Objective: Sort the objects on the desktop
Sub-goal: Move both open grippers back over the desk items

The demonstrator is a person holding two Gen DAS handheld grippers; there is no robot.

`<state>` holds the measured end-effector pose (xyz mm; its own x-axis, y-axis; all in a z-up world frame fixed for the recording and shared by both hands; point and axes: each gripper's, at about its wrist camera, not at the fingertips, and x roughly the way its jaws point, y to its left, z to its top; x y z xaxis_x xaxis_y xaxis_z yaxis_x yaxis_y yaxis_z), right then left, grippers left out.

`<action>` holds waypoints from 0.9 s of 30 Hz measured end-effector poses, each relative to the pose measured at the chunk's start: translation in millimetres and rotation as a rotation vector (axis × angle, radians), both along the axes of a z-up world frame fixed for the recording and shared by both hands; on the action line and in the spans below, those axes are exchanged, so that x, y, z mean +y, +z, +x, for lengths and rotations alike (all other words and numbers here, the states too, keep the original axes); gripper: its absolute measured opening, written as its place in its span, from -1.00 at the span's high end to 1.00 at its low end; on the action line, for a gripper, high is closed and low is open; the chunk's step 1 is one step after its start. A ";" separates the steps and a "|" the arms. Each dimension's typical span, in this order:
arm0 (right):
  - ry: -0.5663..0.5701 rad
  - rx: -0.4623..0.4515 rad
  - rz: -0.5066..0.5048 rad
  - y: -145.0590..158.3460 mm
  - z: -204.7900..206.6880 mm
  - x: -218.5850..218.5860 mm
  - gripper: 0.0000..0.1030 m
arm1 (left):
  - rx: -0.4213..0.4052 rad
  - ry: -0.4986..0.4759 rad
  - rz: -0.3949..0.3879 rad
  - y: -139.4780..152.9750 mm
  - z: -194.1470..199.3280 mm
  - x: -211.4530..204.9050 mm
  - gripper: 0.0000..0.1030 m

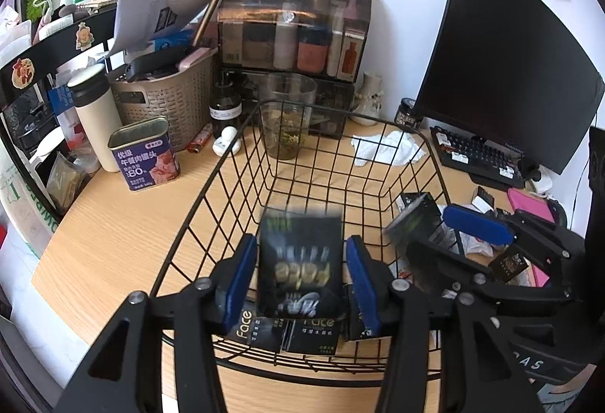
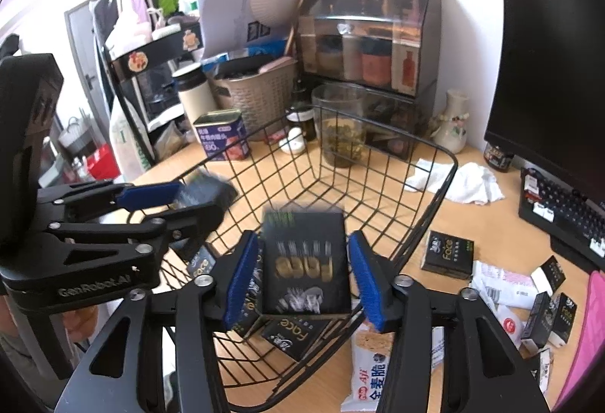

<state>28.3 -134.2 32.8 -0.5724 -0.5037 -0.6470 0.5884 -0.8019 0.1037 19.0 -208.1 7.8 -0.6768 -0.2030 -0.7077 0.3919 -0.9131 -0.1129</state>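
Your left gripper (image 1: pixel 300 275) stood over the near end of the black wire basket (image 1: pixel 211 186), a black "Face" tissue packet (image 1: pixel 300 263) between its blue pads (image 1: pixel 238 280). The packet was motion-blurred, with gaps at both pads, so the jaws looked parted and the packet let go, dropping; that is my reading, not certain.

Your right gripper (image 2: pixel 302 277) hung over the same basket from the other side. Its own blurred black packet (image 2: pixel 306 262) also sat clear of both blue pads (image 2: pixel 365 284): released, by appearance.

Below, more black packets (image 2: pixel 298 335) lay on the basket floor.

Step in hand: depositing packets into the basket, both sides together.

Further right on the wooden desk (image 2: pixel 378 186), loose items remained: another black "Face" packet (image 2: pixel 448 254), small black boxes (image 2: pixel 550 316) and a white wafer snack bag (image 2: pixel 372 371).

Beyond the basket stood a clear glass of tea (image 2: pixel 340 126) and a purple luncheon-meat tin (image 2: pixel 223 135).

Next move, as I judge it: lift both grippers clear, then take the right one to the loose packet.
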 end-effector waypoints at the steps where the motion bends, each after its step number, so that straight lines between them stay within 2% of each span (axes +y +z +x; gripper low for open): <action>1: 0.000 -0.003 -0.005 0.1 -0.1 1.1 -0.02 | 0.003 -0.001 0.000 0.6 0.3 0.0 -0.19; 10: -0.029 0.015 -0.012 6.4 4.3 18.8 -0.02 | 0.006 -0.033 0.001 1.9 -0.6 9.1 -0.19; 15: -0.097 0.026 -0.016 10.6 9.4 55.5 -0.02 | 0.017 -0.076 0.000 6.9 -6.5 28.5 -0.19; 27: -0.349 0.025 -0.003 7.9 29.9 191.1 -0.02 | -0.005 -0.349 -0.032 5.9 -53.0 145.5 -0.19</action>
